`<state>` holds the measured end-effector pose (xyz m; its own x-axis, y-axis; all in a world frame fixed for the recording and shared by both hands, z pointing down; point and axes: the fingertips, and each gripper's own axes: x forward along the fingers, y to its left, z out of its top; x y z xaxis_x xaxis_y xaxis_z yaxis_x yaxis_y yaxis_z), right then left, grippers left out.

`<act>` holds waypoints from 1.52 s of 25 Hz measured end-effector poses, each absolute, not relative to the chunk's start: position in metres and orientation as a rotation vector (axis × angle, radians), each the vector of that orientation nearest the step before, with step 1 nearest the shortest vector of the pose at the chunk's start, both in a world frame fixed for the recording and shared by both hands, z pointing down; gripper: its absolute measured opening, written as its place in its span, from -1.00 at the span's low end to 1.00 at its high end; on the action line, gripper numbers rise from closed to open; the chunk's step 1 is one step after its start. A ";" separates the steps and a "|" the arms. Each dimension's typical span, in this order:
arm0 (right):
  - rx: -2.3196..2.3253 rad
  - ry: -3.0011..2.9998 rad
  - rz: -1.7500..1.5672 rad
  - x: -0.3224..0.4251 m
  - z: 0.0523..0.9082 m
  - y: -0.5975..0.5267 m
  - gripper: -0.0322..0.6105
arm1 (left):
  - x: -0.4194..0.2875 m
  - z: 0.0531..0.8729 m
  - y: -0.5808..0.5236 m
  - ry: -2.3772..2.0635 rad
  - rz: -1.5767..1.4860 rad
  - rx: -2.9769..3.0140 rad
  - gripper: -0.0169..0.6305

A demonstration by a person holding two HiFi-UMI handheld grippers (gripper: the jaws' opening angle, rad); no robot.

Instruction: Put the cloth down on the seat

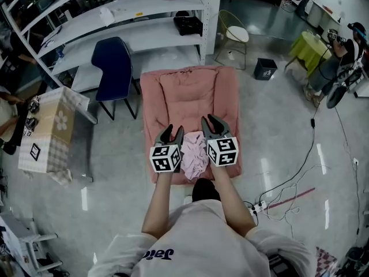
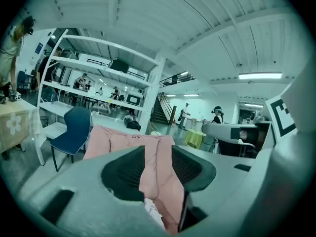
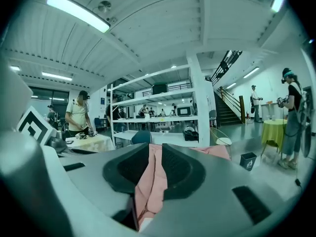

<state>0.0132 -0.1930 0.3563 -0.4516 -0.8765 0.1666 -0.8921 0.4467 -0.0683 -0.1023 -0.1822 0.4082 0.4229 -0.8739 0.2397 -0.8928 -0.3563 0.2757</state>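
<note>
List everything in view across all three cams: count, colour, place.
padded fabric floor seat: 1, pink, floor centre
crumpled cloth: 1, pale pink, on the seat's near end
plastic chair: 1, dark blue, left of seat
metal shelving rack: 1, white, behind seat
table under checked cloth: 1, beige, far left
wire-frame chair: 1, white pad, beside rack
small bin: 1, black, right of seat
covered table: 1, yellow-green, far right
power strip: 1, white, floor right
left gripper: 1, grey, jaws apart, empty
right gripper: 1, grey, jaws narrowly apart, empty
</note>
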 end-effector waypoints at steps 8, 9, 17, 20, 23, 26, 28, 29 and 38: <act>1.616 -2.632 0.129 0.008 0.314 -0.180 -0.75 | -0.117 0.329 -0.181 -1.619 -0.057 2.413 -0.65; 1.620 -2.645 0.113 0.008 0.308 -0.179 -0.77 | -0.117 0.321 -0.180 -1.635 -0.069 2.424 -0.68; 1.662 -2.669 -0.023 0.002 0.266 -0.170 -0.84 | -0.121 0.280 -0.176 -1.734 -0.133 2.489 -0.90; 1.661 -2.631 -0.031 0.001 0.265 -0.169 -0.85 | -0.118 0.274 -0.173 -1.745 -0.100 2.523 -0.90; 1.654 -2.635 -0.032 -0.001 0.265 -0.169 -0.85 | -0.115 0.273 -0.172 -1.737 -0.081 2.540 -0.90; 1.648 -2.650 -0.035 -0.004 0.264 -0.169 -0.85 | -0.115 0.270 -0.171 -1.741 -0.089 2.555 -0.90; 1.642 -2.660 -0.035 -0.006 0.263 -0.168 -0.85 | -0.114 0.267 -0.170 -1.742 -0.094 2.575 -0.90; 1.639 -2.665 -0.033 -0.006 0.263 -0.168 -0.85 | -0.113 0.265 -0.169 -1.738 -0.098 2.585 -0.90; 1.665 -2.662 -0.040 0.005 0.261 -0.169 -0.85 | -0.109 0.265 -0.174 -1.757 -0.104 2.581 -0.90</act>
<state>0.0049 -0.1695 0.2612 -0.4378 -0.8990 -0.0122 -0.8989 0.4375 0.0223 -0.1087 -0.1736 0.2648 0.3650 -0.9299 -0.0448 -0.9287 -0.3671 0.0520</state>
